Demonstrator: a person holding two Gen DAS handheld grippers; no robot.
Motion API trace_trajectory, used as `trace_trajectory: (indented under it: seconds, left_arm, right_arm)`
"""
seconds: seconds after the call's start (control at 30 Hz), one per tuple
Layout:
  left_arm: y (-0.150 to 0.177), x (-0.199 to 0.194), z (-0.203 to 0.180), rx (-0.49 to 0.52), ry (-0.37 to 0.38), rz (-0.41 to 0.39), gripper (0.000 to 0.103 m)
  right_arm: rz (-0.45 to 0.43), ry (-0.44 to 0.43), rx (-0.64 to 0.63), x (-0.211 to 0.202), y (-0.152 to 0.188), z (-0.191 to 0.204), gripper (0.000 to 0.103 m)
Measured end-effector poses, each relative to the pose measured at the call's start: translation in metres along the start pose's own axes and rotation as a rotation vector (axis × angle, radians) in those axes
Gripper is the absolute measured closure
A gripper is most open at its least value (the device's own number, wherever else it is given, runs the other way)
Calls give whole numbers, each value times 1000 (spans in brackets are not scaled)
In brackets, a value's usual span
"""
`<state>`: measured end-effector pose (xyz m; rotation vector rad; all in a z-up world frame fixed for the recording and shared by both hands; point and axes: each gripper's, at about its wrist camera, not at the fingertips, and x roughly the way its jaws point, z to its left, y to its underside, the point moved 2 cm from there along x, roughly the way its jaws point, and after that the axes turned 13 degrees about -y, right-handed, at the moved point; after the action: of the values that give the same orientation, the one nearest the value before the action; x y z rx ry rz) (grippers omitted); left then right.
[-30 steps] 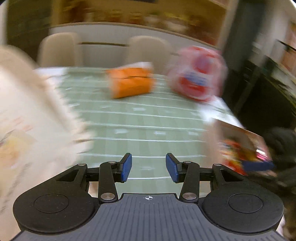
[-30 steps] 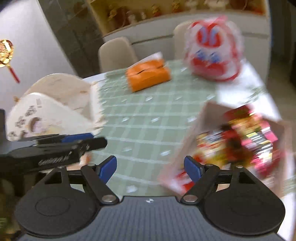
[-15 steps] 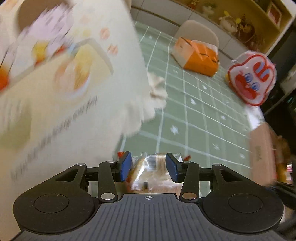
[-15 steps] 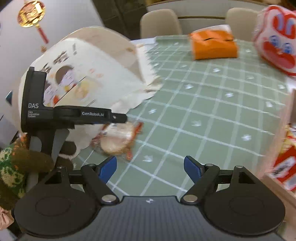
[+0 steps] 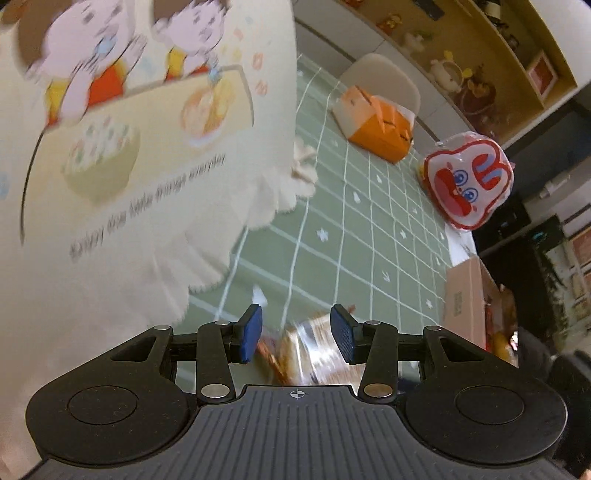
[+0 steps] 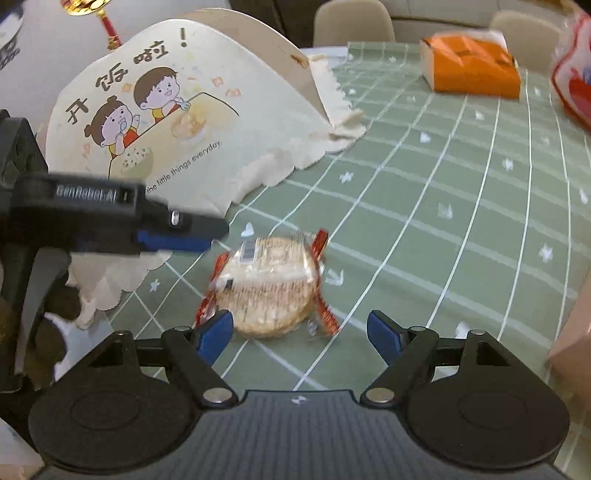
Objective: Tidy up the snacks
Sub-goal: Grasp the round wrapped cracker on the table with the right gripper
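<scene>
Since 0.5 s ago: both our grippers sit closer to the wrapped rice cracker (image 6: 267, 286), which now fills more of the right wrist view; the left gripper (image 5: 295, 334) has pushed further in front of the printed paper bag (image 6: 177, 122).

Left gripper: parted at a middling width, holding nothing; the cracker packet (image 5: 314, 350) lies blurred on the cloth below and between its blue pads. We judge we hold it low and astride the packet so that 1 squeeze would take it.

Right gripper (image 6: 299, 332): spread wide and empty, near the table, with the cracker just ahead of its left pad. We read this as a standby pose, leaving the pick to the left side.

Rice cracker: 1 round disc in clear wrap with red crimped ends, flat on the green checked tablecloth (image 6: 443, 192), near the bag's ragged lower edge but apart from it.

Paper bag: standing at our left, cartoon print toward us; whether it is open we cannot tell.

Cardboard box (image 5: 465, 295): at the right table edge, with colourful packets showing behind its wall; probably where snacks are gathered.

Far end: orange box (image 6: 472, 66) and a red-and-white rabbit-face pack (image 5: 467, 184), well apart from the cracker, with 2 chairs (image 6: 352, 16) beyond.
</scene>
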<state>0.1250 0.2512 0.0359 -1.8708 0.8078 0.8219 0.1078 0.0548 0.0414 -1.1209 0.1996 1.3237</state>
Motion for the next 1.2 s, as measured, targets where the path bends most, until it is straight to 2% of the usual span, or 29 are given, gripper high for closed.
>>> trace_trajectory:
  seconds: [0.07,0.17,0.27,0.37,0.43,0.5,0.63,0.73,0.8,0.87,0.93,1.03,1.2]
  left_arm:
    - [-8,9,-6,53,9,-2,56]
    - [-10,26,-11,86,-1,55,56]
    - [2,31,-8,48,45,122,56]
    - [22,30,-8,13,138,218,56]
    - [32,23,-6,-4,163,237,56]
    - [33,10,0,-6,108,183,56]
    - [29,-22,1,85,-113,14,56]
    - [26,-34,-2,122,-188,-59,56]
    - [22,-41,-2,125,-232,-104,56]
    - [18,-46,1,106,-243,-134,56]
    - [15,-50,2,92,-223,-145,56]
    - [17,-53,-1,105,-196,-153,56]
    - [30,-47,-17,143,-172,-115,56]
  right_arm:
    - [-14,-35,71,-2,8,2,23]
    - [-10,-110,151,-2,18,6,23]
    - [-16,-61,116,-3,17,11,23]
    - [-32,1,116,-8,13,4,23]
    - [-50,29,132,-14,11,-5,23]
    - [-68,53,137,-19,10,-10,23]
    - [-78,60,140,-22,7,-10,23]
    - [-33,57,136,-4,4,-1,23]
    - [-26,123,126,12,0,6,23]
    - [-44,176,97,22,-3,13,21]
    - [-53,197,63,30,-5,17,17]
    - [-46,215,-14,36,-5,22,19]
    - [-37,196,-22,8,8,14,23]
